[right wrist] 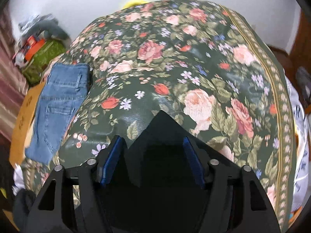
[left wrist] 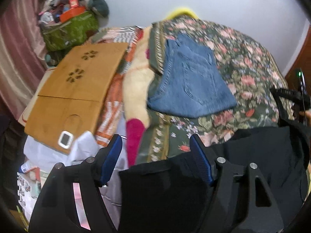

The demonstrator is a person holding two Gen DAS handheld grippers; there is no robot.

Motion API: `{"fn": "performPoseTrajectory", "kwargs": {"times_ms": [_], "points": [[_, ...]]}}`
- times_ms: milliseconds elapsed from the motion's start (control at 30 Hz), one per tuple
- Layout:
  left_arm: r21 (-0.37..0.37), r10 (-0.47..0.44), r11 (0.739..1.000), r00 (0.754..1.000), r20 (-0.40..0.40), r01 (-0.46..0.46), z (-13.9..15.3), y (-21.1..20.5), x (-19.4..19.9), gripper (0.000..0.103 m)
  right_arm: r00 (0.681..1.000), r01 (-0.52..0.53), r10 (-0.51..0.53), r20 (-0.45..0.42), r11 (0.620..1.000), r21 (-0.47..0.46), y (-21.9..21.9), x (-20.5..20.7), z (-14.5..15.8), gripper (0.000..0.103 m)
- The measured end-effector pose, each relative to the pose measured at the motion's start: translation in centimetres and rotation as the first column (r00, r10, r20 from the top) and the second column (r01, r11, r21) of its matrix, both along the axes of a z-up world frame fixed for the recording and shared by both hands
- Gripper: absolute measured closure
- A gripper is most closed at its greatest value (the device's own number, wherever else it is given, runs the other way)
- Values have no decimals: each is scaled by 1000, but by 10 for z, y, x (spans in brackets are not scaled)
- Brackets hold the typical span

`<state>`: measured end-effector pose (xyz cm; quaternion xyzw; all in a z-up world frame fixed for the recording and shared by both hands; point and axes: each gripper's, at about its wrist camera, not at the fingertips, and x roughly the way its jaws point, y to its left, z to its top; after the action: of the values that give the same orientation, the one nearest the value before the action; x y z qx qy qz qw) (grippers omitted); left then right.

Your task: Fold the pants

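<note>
Black pants [left wrist: 252, 155] lie at the near edge of the floral-covered bed [left wrist: 243, 58]. My left gripper [left wrist: 155, 153] is open, with the pants' edge lying between its blue pads [left wrist: 110, 159]. My right gripper [right wrist: 153, 151] is open too, and a pointed corner of the black pants [right wrist: 161, 136] sits between its pads [right wrist: 192, 161]. The right gripper also shows at the right edge of the left wrist view [left wrist: 297, 101]. Folded blue jeans [left wrist: 190, 85] lie on the bed's left side; they also show in the right wrist view [right wrist: 58, 106].
A wooden lap table [left wrist: 77, 89] lies left of the bed over striped and cream blankets [left wrist: 136, 89]. A green bag [left wrist: 68, 31] full of items stands at the back left by a pink curtain [left wrist: 17, 48]. White bags [left wrist: 48, 153] sit low left.
</note>
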<state>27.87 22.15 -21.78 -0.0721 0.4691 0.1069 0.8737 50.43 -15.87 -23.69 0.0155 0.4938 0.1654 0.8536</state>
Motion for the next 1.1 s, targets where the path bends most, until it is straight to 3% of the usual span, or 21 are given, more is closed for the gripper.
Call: {"fn": "performPoseTrajectory", "kwargs": {"times_ms": [167, 233, 467, 667, 833, 967, 1100], "points": [[-16, -53, 998, 998, -24, 52, -9, -22, 7, 32, 999, -34, 36, 21, 997, -64, 5, -7, 2, 89], [-8, -78, 997, 997, -26, 78, -7, -33, 6, 32, 999, -43, 46, 21, 995, -92, 6, -10, 5, 94], [0, -140, 990, 990, -15, 140, 10, -64, -3, 32, 994, 2, 1, 108, 1000, -24, -34, -47, 62, 96], [-1, -188, 982, 982, -6, 188, 26, -96, -16, 32, 973, 47, -52, 224, 999, 28, -89, -103, 132, 96], [-17, -234, 972, 972, -14, 234, 36, -123, -25, 31, 953, 80, -101, 286, 993, 83, -129, -151, 169, 96], [-32, -249, 968, 969, 4, 249, 46, -135, -39, 31, 948, 95, -125, 294, 989, 113, -163, -191, 174, 96], [-43, -220, 974, 975, 26, 221, 53, -131, -55, 26, 957, 126, -141, 255, 989, 74, -190, -229, 143, 96]]}}
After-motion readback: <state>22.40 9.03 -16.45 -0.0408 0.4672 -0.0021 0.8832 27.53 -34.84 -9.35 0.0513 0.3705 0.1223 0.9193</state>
